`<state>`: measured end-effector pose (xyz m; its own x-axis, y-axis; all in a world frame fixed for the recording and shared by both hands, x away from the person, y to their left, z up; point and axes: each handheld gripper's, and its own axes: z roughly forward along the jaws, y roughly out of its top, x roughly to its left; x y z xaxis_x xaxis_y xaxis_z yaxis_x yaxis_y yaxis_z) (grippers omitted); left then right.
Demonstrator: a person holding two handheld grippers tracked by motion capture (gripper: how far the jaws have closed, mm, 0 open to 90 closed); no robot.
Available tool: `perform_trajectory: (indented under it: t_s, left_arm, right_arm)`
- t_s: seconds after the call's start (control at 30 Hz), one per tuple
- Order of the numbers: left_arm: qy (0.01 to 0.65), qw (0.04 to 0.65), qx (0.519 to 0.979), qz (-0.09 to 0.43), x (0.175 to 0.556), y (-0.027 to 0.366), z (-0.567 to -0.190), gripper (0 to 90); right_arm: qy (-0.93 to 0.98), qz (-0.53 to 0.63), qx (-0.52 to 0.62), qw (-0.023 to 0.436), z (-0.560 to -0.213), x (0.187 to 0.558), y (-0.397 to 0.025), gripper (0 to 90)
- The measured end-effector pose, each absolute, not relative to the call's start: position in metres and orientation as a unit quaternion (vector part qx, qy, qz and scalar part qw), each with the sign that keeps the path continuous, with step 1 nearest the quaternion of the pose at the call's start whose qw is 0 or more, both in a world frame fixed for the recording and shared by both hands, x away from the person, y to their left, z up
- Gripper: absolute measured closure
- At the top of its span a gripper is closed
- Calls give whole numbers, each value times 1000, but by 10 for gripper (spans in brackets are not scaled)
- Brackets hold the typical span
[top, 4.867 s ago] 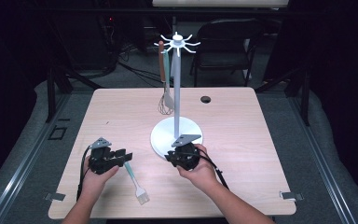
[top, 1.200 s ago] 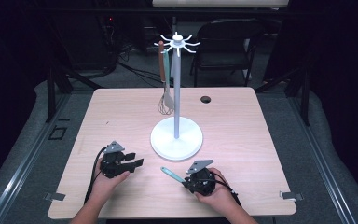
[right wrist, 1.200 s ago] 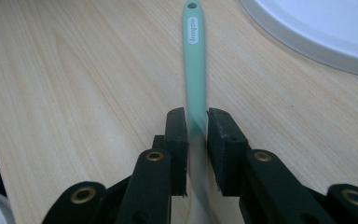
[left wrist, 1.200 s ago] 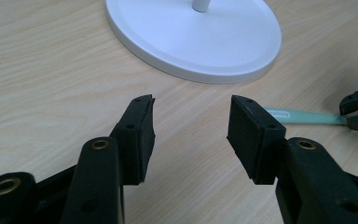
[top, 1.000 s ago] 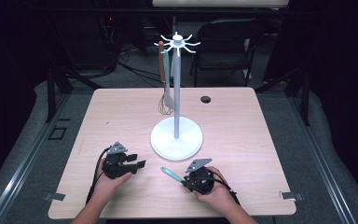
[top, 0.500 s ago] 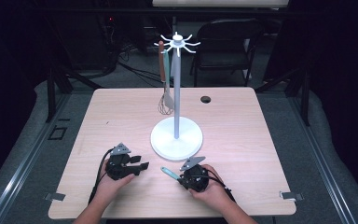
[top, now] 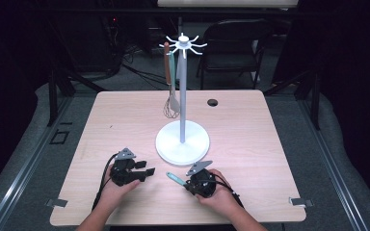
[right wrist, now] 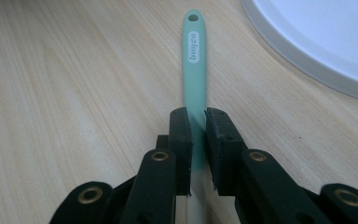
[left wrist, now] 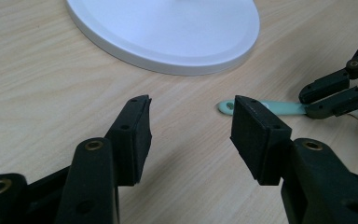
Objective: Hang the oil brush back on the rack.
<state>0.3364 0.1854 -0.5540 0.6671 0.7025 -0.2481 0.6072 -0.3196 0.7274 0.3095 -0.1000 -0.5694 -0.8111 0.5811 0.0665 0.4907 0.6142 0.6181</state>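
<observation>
A utensil with a mint-green handle [right wrist: 194, 60] and a hanging hole at its tip lies in my right gripper [right wrist: 198, 119], whose jaws are shut on the handle. In the high view the handle [top: 175, 178] sticks out to the left of the right gripper [top: 189, 184]. My left gripper [top: 149, 172] rests on the table to the left, open and with nothing between its jaws. The left gripper view has its gripper [left wrist: 191, 119] facing the handle tip [left wrist: 261, 107]. A white rack stand [top: 182, 139] rises behind both.
On the rack's top arms hang a whisk with a brown handle [top: 170, 98] and another utensil beside it. A round cable hole [top: 213, 102] marks the far side of the wooden table [top: 270, 144]. The stand's wide base [left wrist: 168, 32] lies just beyond the grippers.
The right gripper, earlier by the stand base, now sits nearer the front edge with the green-handled utensil. The left gripper has let that utensil go. Both edged slightly forward in the last second.
</observation>
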Motion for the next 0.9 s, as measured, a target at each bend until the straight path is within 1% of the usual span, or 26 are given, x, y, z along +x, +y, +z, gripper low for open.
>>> perform_trajectory:
  t_s: [0.33, 0.7, 0.9]
  left_arm:
    - [386, 432, 814, 40, 334, 178, -554, 436]
    - [340, 449, 827, 3, 328, 160, -554, 429]
    - [318, 452, 833, -11, 324, 149, -555, 429]
  right_arm:
    - [883, 356, 299, 70, -559, 308, -106, 811]
    - [876, 386, 278, 83, -549, 304, -100, 811]
    - [877, 391, 269, 78, -547, 303, -96, 811]
